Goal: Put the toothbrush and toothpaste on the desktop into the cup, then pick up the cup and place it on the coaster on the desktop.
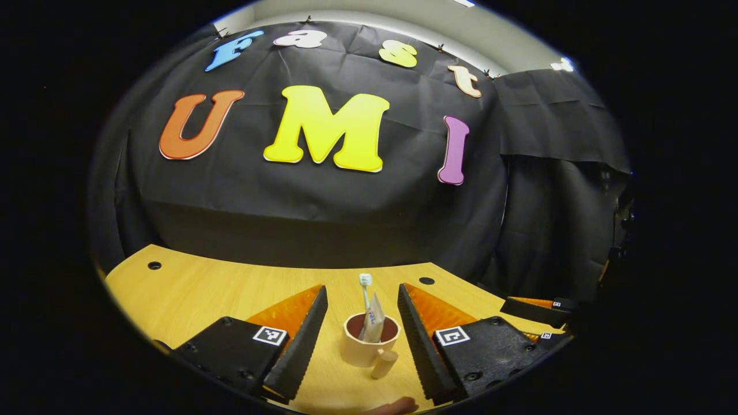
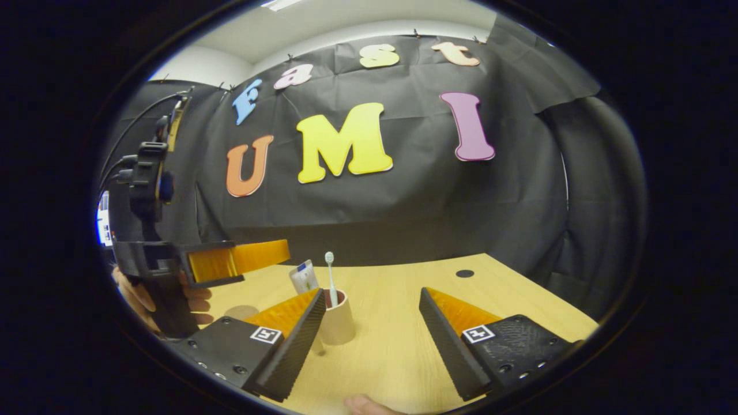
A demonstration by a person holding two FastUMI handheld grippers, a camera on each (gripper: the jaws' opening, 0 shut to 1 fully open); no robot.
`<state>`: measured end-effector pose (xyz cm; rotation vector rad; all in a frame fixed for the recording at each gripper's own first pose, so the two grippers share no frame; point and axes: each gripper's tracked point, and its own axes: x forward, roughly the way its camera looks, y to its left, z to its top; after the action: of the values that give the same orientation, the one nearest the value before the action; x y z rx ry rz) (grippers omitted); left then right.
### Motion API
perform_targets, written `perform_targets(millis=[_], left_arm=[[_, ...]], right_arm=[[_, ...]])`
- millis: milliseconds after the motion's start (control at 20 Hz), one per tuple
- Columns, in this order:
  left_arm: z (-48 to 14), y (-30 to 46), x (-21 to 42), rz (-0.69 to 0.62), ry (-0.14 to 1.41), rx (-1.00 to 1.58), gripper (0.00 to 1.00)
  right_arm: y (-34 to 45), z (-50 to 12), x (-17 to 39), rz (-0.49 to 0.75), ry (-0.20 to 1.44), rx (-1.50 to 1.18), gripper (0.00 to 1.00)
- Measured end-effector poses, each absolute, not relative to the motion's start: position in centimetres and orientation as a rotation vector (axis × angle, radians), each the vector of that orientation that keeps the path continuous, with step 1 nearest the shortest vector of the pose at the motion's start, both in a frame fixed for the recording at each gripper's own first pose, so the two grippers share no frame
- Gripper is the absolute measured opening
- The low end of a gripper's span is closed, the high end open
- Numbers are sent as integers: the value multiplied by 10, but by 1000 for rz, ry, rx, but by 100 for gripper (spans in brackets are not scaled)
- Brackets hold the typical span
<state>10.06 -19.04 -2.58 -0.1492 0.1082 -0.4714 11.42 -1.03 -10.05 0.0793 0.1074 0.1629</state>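
In the left gripper view, the left gripper is spread wide, grasping nothing. One cup stands on the desktop between its two fingers, clear of both, with bare wood on each side. The cup's handle points toward the camera. The cup holds one toothbrush, upright with bristles at the top, and one toothpaste tube leaning beside it. Two round holes are set in the desktop near its far edge, one at far left and one right of centre. Part of the right gripper shows at the desktop's right edge.

In the right gripper view, the right gripper is likewise released and empty. The cup stands just beyond its left finger, partly hidden by it; open desktop lies between and ahead of the fingers. A low round tan object behind that finger may be the coaster; it is too hidden to confirm. Further left, a hand holds the left gripper above the desktop. The far desktop edge meets the black booth wall.
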Motion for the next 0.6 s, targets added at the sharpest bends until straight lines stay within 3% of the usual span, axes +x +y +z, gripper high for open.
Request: perform_targets(millis=[100,600], left_arm=[[-24,-170,91,-442,108,-139,83],[-6,-91,27,-339,0,-74,83]], right_arm=[[1,-97,114,168,134,71,97],[46,-129,131,200,376,26,97]])
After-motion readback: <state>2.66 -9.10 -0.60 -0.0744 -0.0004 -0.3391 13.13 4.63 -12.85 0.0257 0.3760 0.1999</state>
